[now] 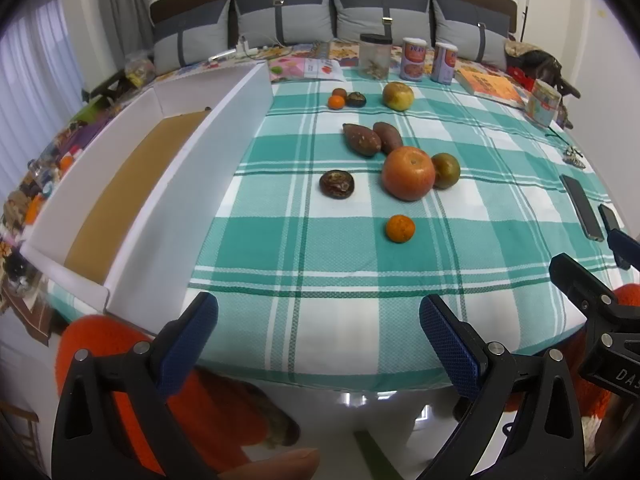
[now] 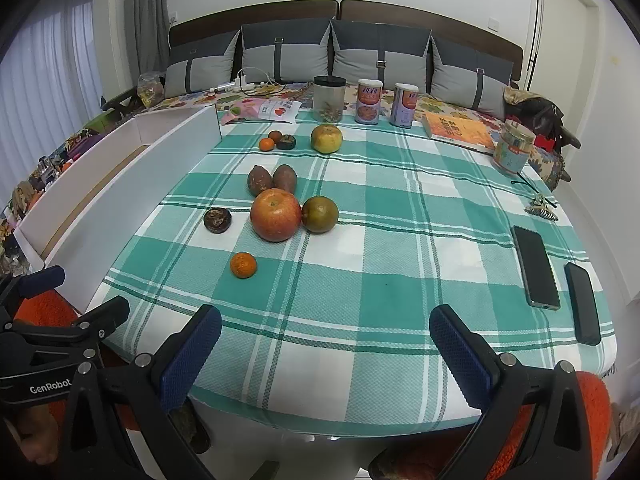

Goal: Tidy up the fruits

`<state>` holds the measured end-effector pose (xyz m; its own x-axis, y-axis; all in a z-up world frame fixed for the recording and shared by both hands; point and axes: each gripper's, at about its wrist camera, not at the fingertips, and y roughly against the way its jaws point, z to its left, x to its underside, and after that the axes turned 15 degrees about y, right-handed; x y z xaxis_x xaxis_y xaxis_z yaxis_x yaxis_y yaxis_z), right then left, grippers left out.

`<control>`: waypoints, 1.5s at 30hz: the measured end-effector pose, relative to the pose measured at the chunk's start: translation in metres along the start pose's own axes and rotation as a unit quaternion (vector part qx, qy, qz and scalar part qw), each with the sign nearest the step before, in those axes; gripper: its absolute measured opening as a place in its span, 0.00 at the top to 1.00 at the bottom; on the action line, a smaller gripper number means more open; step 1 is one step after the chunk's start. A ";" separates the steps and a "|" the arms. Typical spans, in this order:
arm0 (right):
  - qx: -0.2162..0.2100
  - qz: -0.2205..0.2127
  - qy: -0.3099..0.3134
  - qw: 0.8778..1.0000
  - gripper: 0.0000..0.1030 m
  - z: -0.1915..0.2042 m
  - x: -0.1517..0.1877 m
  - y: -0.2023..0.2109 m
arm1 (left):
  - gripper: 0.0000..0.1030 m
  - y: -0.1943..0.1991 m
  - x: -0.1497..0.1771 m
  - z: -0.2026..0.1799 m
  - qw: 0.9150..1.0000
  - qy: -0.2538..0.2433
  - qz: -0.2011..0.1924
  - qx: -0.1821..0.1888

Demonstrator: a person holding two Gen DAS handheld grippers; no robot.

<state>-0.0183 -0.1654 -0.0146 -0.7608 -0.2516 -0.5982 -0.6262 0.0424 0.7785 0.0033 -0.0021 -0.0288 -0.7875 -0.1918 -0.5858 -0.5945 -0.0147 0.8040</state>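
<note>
Left wrist view: left gripper [image 1: 318, 322] hangs with jaws spread wide, nothing in them, over the near edge of the checked cloth [image 1: 340, 312], a soft woven cotton. Fruit sits loose at 12 o'clock from it: a small tangerine [image 1: 400, 228] nearest, light and soft-skinned, so best pinched gently across its middle; behind it a big red apple [image 1: 408, 173], smooth, hard and probably heavy enough to slip, touching a green-brown citrus [image 1: 446, 170]. A wrinkled dark fruit [image 1: 337, 184] lies at 11 o'clock, likely squashy. A white box [image 1: 168, 184], stiff board with a brown floor, stands at 10 o'clock. Right wrist view: right gripper [image 2: 325, 330] also gapes wide and holds nothing. The tangerine [image 2: 243, 265] is at 11 o'clock, the apple [image 2: 275, 214] just beyond it, and two sweet potatoes [image 2: 272, 179], rough, firm and tapered, lie side by side behind. Two slick phones [image 2: 536, 266] lie at 2 o'clock.
</note>
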 end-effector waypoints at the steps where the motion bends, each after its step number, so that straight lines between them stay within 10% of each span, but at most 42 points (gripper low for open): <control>1: 0.000 0.000 0.000 1.000 0.00 0.000 0.000 0.000 | 0.01 0.000 0.000 0.000 1.000 0.000 0.001 0.000; 45: -0.003 0.006 -0.001 1.000 0.00 0.003 0.002 -0.003 | 0.01 -0.002 0.002 0.004 1.000 -0.002 0.005 -0.002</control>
<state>-0.0183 -0.1627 -0.0190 -0.7686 -0.2490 -0.5893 -0.6161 0.0397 0.7867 0.0024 0.0012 -0.0314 -0.7937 -0.1879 -0.5786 -0.5864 -0.0167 0.8099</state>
